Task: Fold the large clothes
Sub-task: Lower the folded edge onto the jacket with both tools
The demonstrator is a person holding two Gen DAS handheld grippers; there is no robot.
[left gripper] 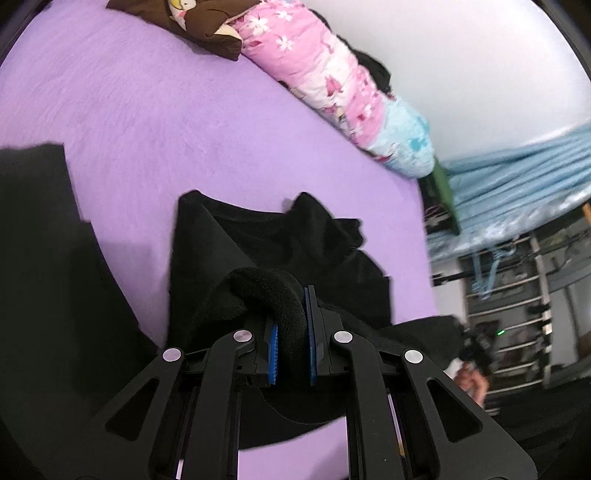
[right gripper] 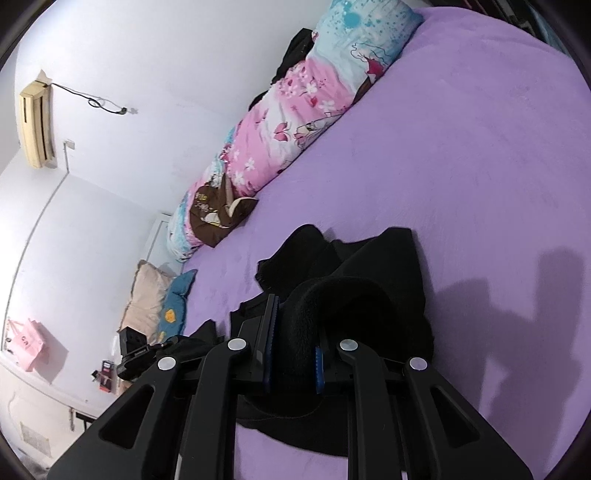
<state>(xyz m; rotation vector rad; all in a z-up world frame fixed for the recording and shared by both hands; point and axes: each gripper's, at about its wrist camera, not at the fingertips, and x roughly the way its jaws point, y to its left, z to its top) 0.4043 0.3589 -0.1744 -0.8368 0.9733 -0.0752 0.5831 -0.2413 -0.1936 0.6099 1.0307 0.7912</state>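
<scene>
A large black fleece garment point(left gripper: 280, 243) lies crumpled on the purple bed sheet point(left gripper: 147, 140). My left gripper point(left gripper: 291, 314) is shut on a thick fold of the black garment and holds it lifted off the sheet. In the right wrist view the same black garment point(right gripper: 373, 258) lies bunched on the purple sheet point(right gripper: 461, 166). My right gripper point(right gripper: 295, 328) is shut on another thick fold of the garment. The cloth between the blue pads hides the fingertips. The rest of the garment hangs down below both grippers.
A rolled pink and blue floral quilt point(left gripper: 332, 85) and a brown pillow point(left gripper: 199, 22) lie along the white wall. In the right wrist view the quilt point(right gripper: 291, 110) lies along the wall, with cushions point(right gripper: 162, 299) at the bed's end. A metal rack point(left gripper: 517, 306) stands beyond the bed.
</scene>
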